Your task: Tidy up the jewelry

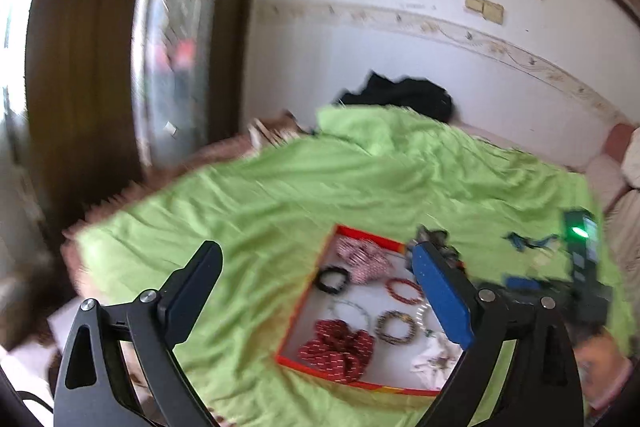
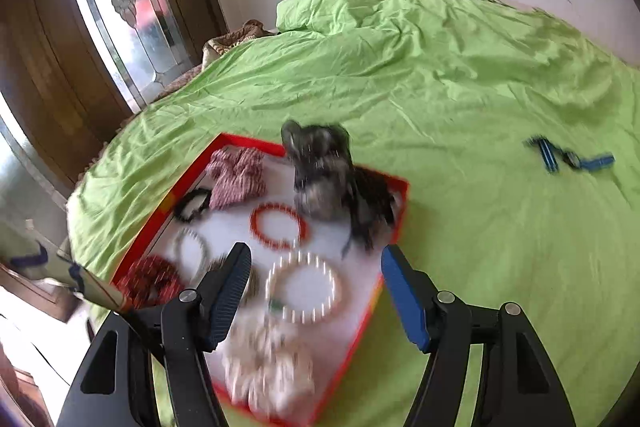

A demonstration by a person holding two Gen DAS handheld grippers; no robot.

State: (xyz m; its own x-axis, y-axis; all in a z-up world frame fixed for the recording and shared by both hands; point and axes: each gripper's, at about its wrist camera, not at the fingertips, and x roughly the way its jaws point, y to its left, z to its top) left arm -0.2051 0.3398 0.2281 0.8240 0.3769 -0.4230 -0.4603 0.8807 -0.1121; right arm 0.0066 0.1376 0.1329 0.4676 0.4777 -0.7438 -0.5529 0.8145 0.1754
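Left hand-held gripper [image 1: 316,291] at the bottom of the view, jaws wide apart, nothing between the pads. Beyond it, a red-rimmed tray [image 1: 308,301] on a green sheet [image 1: 280,187] covering the bed. Inside the tray: a black bracelet [image 1: 331,279], a red beaded bracelet [image 1: 403,290], a dark beaded bracelet [image 1: 396,326], a red scrunchie [image 1: 338,347] near the front rim, a pink-and-white scrunchie [image 1: 362,259] near the far rim. Blue clips [image 1: 528,241] on the sheet to the right, well apart from the tray. Black garment [image 1: 404,95] against the white wall [image 1: 360,7]. Whole picture blurred.
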